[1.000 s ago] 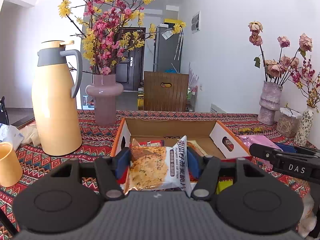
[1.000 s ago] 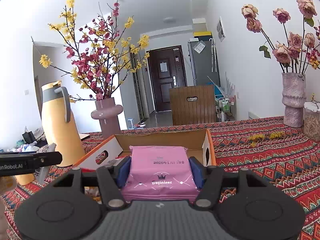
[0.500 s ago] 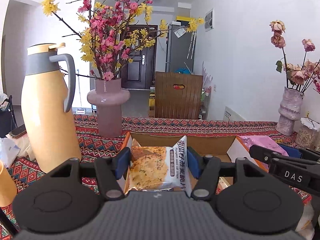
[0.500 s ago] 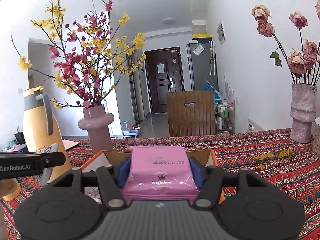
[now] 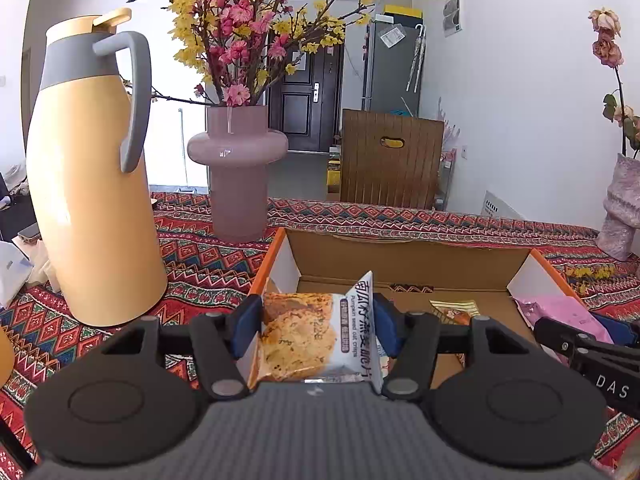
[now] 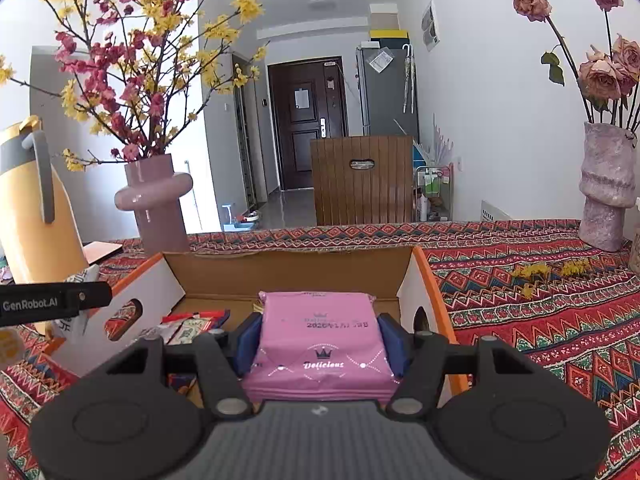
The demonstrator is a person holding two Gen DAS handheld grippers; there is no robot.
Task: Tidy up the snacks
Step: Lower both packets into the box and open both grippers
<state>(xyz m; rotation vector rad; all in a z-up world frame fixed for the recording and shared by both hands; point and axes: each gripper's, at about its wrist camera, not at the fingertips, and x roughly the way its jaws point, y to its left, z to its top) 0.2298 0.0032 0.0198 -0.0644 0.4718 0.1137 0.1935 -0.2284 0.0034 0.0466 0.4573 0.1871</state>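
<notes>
My left gripper (image 5: 316,330) is shut on a pumpkin seed oat crisp packet (image 5: 316,336), white with a cookie picture, held over the left front of the open cardboard box (image 5: 404,256). My right gripper (image 6: 320,340) is shut on a pink snack packet (image 6: 320,344) marked "Delicious", over the right half of the same box (image 6: 288,268). Snack packets lie on the box floor: a gold one (image 5: 454,312) and red ones (image 6: 196,322). Each gripper shows at the edge of the other's view, the right one (image 5: 592,352) and the left one (image 6: 52,304).
A tall yellow thermos jug (image 5: 92,184) stands left of the box, with a pink vase of blossom branches (image 5: 238,168) behind it. A rough pink vase of dried roses (image 6: 608,188) stands at the far right. The table wears a red patterned cloth (image 6: 540,308).
Both grippers have carried their packets forward and lower toward the box. The jug and the pink vase now loom larger, and the box's far wall is nearer.
</notes>
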